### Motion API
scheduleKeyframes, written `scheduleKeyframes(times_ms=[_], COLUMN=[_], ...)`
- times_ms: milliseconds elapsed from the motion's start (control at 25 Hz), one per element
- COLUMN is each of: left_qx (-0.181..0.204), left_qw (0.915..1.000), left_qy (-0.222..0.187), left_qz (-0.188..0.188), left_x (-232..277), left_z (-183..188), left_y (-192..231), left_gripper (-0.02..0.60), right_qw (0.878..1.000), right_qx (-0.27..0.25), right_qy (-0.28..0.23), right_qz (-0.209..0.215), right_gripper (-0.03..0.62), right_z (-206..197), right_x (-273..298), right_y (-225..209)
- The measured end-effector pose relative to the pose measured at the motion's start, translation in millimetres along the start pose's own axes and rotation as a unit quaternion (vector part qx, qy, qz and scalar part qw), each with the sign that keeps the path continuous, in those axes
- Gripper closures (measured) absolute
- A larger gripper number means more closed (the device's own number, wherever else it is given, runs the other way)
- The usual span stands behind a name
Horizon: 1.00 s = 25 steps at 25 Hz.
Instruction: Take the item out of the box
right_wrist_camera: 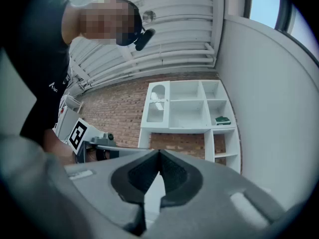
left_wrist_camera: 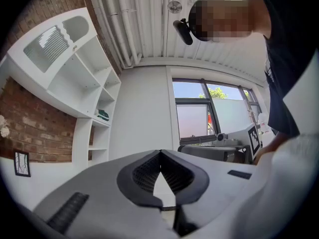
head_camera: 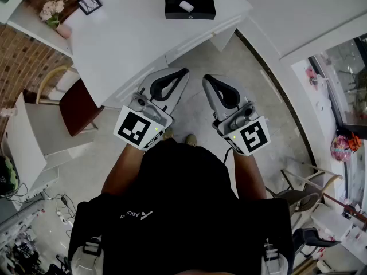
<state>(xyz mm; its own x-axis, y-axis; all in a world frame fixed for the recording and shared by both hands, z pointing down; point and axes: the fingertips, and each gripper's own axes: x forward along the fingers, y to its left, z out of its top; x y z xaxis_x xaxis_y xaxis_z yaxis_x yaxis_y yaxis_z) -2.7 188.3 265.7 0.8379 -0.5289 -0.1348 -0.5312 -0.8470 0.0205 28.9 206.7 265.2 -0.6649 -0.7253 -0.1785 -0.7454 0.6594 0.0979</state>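
Observation:
A black box [head_camera: 190, 2] stands open on the white table [head_camera: 132, 39] at the far edge of the head view, with a small white item [head_camera: 186, 6] inside it. My left gripper [head_camera: 182, 71] and right gripper [head_camera: 207, 79] are held side by side in front of my body, well short of the box, over the floor. Both point up and away. In the left gripper view the left gripper [left_wrist_camera: 160, 152] has its jaw tips touching with nothing between them. The right gripper [right_wrist_camera: 159, 152] looks the same in the right gripper view, shut and empty.
A framed picture [head_camera: 90, 3] and a pot of flowers [head_camera: 53, 13] sit at the table's left corner. A red chair [head_camera: 77, 106] stands left of me. White shelves [right_wrist_camera: 189, 111] against a brick wall [right_wrist_camera: 119, 118] and a window [left_wrist_camera: 209, 108] fill the gripper views.

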Motion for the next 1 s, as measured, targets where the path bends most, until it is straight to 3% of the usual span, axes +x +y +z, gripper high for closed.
scheduleKeyframes(times_ms=[440, 840, 1000], left_qx=[0.008, 0.024, 0.034], left_qw=[0.9999, 0.9982, 0.9972], left_qy=[0.003, 0.006, 0.007], left_qz=[0.015, 0.055, 0.066], left_x=[6, 22, 29], left_z=[2, 1, 3], left_y=[-7, -14, -14], left_gripper=[0.583, 0.583, 0.583], right_qw=[1.000, 0.999, 0.999], right_qx=[0.017, 0.034, 0.015], right_qy=[-0.020, -0.030, -0.041], right_qz=[0.001, 0.020, 0.022], right_gripper=[0.592, 0.592, 0.592], right_z=[6, 10, 15], right_x=[-12, -39, -43], right_y=[-10, -31, -49])
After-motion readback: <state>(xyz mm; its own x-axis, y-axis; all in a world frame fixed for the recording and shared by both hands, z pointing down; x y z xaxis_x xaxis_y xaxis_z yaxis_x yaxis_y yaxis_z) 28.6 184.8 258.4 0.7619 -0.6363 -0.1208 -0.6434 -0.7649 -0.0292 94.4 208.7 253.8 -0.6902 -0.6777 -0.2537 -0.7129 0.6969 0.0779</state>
